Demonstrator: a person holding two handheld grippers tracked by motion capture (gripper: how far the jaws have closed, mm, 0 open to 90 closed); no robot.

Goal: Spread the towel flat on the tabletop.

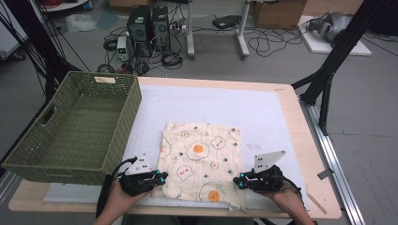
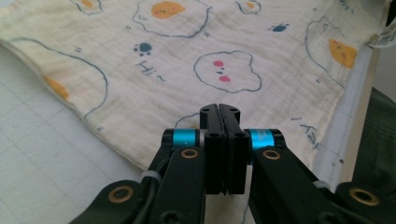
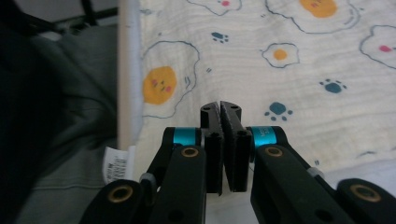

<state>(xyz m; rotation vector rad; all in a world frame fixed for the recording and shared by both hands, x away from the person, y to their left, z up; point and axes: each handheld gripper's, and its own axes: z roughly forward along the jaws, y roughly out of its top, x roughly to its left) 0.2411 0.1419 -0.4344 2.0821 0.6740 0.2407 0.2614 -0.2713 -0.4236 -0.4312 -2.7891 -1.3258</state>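
From above, we had the left tongs (image 1: 161, 177) and right tongs (image 1: 238, 182) pinched on the near corners of the egg-print muslin cloth (image 1: 199, 159), ready to fold it; its long axis ran away from them across the tabletop (image 1: 281, 117). In the left gripper view, our left tongs (image 2: 219, 109) were clamped together on the cloth (image 2: 187, 51) edge. In the right gripper view, the right tongs (image 3: 220, 108) were likewise shut on the cloth (image 3: 299, 88).

cloth (image 1: 199, 159) on table (image 1: 281, 101), basket (image 1: 75, 126) at its left, grippers at near corners

The green basket (image 1: 70, 126) walls off the table's left side, while the white mat (image 1: 263, 117) beyond the cloth (image 1: 199, 159) lies open.
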